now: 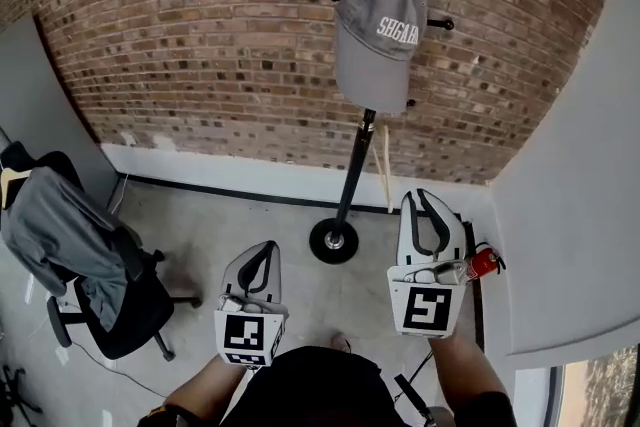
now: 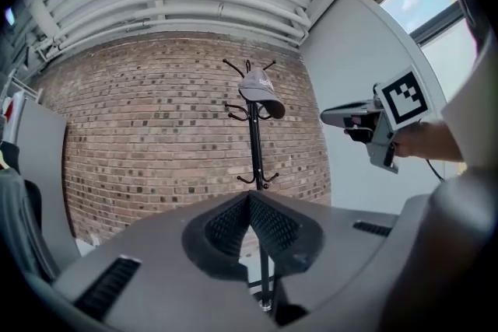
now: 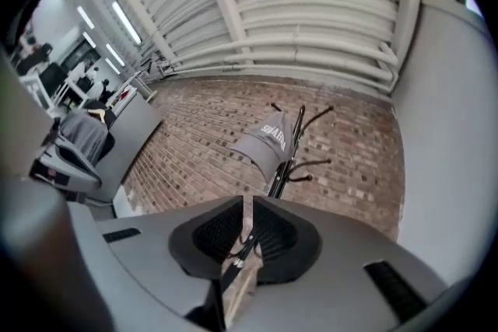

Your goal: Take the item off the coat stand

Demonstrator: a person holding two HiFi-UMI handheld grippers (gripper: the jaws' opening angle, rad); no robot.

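One grey cap point(image 1: 380, 30) with white lettering hangs at the top of the black coat stand point(image 1: 352, 180), draped over its upper pegs with the brim pointing down, and neither gripper touches it. Lower pegs on the pole are bare, and the round base point(image 1: 334, 240) sits on the grey floor just in front of the brick wall point(image 1: 200, 35). Both grippers are held out ahead of the person, side by side and well short of the stand, with their noses aimed towards it. The right gripper point(image 1: 420, 195) reaches further forward than the left gripper point(image 1: 266, 250) and stands just right of the pole's foot; in the left gripper view it shows off to the right, gripped by a hand point(image 2: 424, 140) and pointing roughly level towards the stand at about the cap's height. Its jaws are closed to a thin slit with nothing between them, and in its own view the stand and cap appear tilted. The left gripper's jaws meet at their tips and carry nothing, and the stand rises straight above them in its view. A red fire extinguisher point(image 1: 482, 263) stands by the white wall on the right, and an office chair point(image 1: 110, 300) with a grey jacket point(image 1: 55, 225) draped over it stands far left
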